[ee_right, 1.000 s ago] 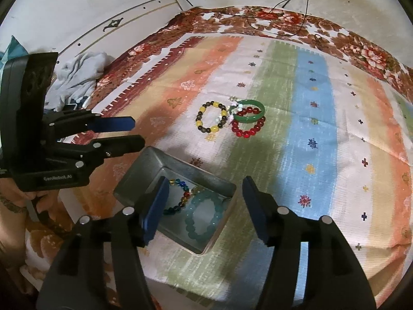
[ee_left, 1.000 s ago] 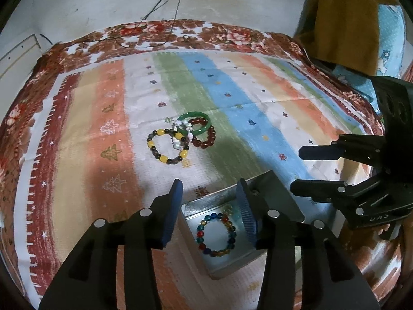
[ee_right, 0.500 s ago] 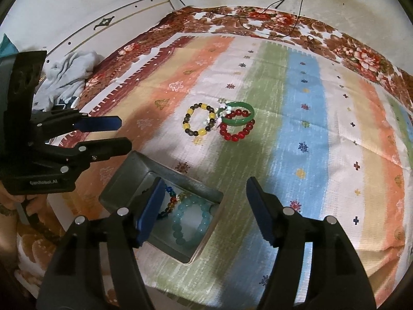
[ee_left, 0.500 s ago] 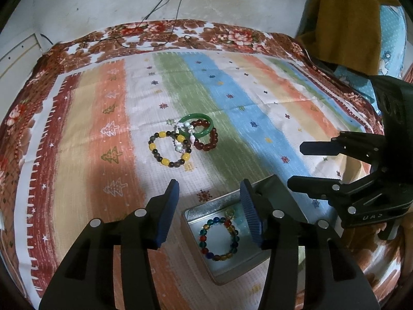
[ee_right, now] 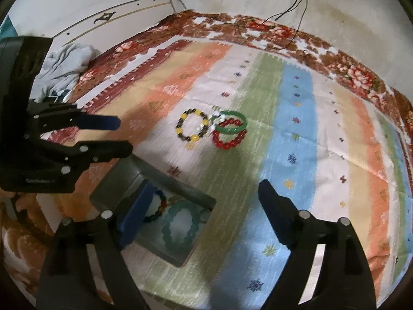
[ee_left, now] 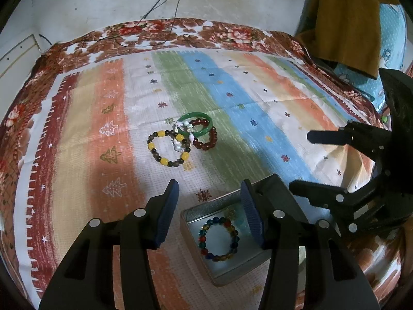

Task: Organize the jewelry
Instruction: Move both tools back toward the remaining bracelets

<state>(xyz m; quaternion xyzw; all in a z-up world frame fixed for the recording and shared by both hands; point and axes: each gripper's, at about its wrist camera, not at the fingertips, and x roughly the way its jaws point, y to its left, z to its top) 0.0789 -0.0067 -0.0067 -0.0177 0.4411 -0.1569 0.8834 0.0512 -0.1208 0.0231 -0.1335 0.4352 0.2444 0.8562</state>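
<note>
A striped bedspread (ee_left: 232, 98) with a brown floral border covered the whole bed, running up to a grubby white wall with cables hanging down. A mustard-coloured cloth (ee_left: 346, 18) was draped at the far right, and a pale crumpled garment (ee_right: 64, 64) sat off the far left edge.

Near the front edge sat an open metal tin (ee_left: 196, 214). Inside it lay a multicoloured bead bracelet (ee_left: 219, 239) and, beside that, a pale teal bead bracelet (ee_right: 179, 224).

The left tongs (ee_left: 210, 211) hovered just above the tin's left side, jaws apart with nothing between them, having just been easing open a bit. The right tongs (ee_right: 204, 211) hung over the tin's right part, jaws spread really wide and empty, having just been opening up a lot. The right view was a bit blurry.

Further out, mid-bed, the rest of the jewelry was clumped together: a yellow-and-dark bead bracelet (ee_left: 169, 147) on the left, a green bangle (ee_left: 197, 125) overlapping a dark red bead bracelet (ee_left: 206, 137) on the right, and a small white beaded piece (ee_left: 183, 135) tangled across the middle, touching all three.
</note>
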